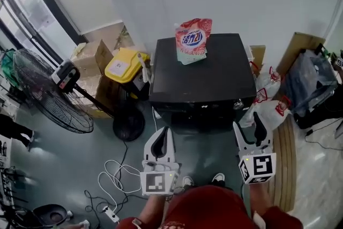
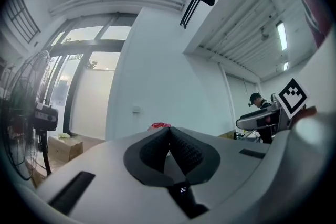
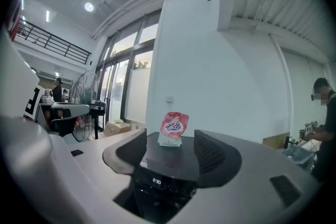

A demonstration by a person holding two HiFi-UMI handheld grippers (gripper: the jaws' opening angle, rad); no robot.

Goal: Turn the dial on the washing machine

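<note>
My R tongs [image 1: 248, 126] spread, empty; L tongs [image 1: 163, 131] pressed together. Dial [image 1: 239, 105] at front-right corner of washing machine [image 1: 203, 75], tongs short of it. Risk: off-centre approach, grip slips, bump topples pouch [image 1: 193, 40].

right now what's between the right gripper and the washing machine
Nothing: the right gripper view shows the washing machine unobstructed past the open right gripper; the head view shows only floor between.

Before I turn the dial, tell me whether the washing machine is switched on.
On. The washing machine has a display on its front that is lit and shows bright digits in the right gripper view.
</note>
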